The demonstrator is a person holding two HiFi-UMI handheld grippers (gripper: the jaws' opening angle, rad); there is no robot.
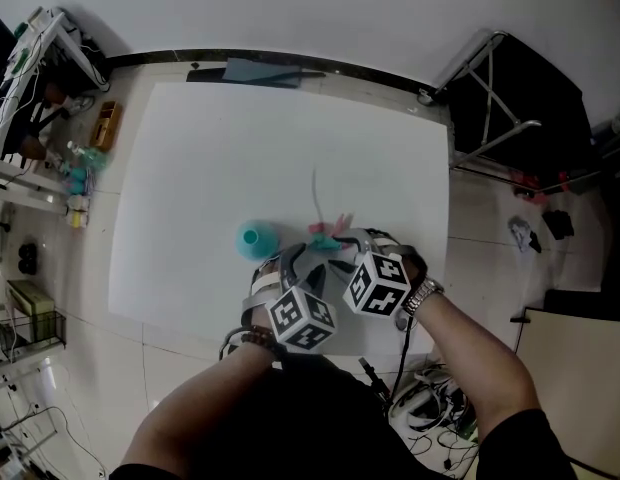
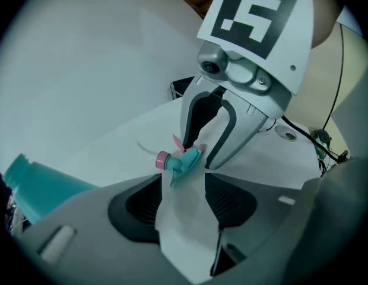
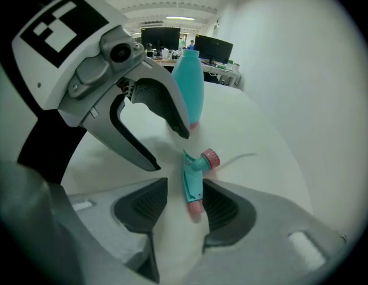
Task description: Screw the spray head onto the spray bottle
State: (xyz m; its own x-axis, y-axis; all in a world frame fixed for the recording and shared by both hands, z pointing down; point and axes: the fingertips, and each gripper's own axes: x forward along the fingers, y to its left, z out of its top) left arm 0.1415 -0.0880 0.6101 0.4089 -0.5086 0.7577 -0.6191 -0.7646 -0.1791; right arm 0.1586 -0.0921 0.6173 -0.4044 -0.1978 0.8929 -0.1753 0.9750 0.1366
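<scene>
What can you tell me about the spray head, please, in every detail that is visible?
The spray head is teal plastic with a pink screw collar, a pink nozzle tip and a thin pale tube curving away. It lies on its side on the white table, not on the bottle, between the open jaws of the right gripper, close against one pad.

The left forearm (image 1: 195,408) and right forearm (image 1: 480,353) reach forward side by side. The grey two-jaw left gripper (image 1: 290,263) and the matching right gripper (image 1: 342,248) both tilt steeply downward, tips converging close together, each with its jaws standing apart
</scene>
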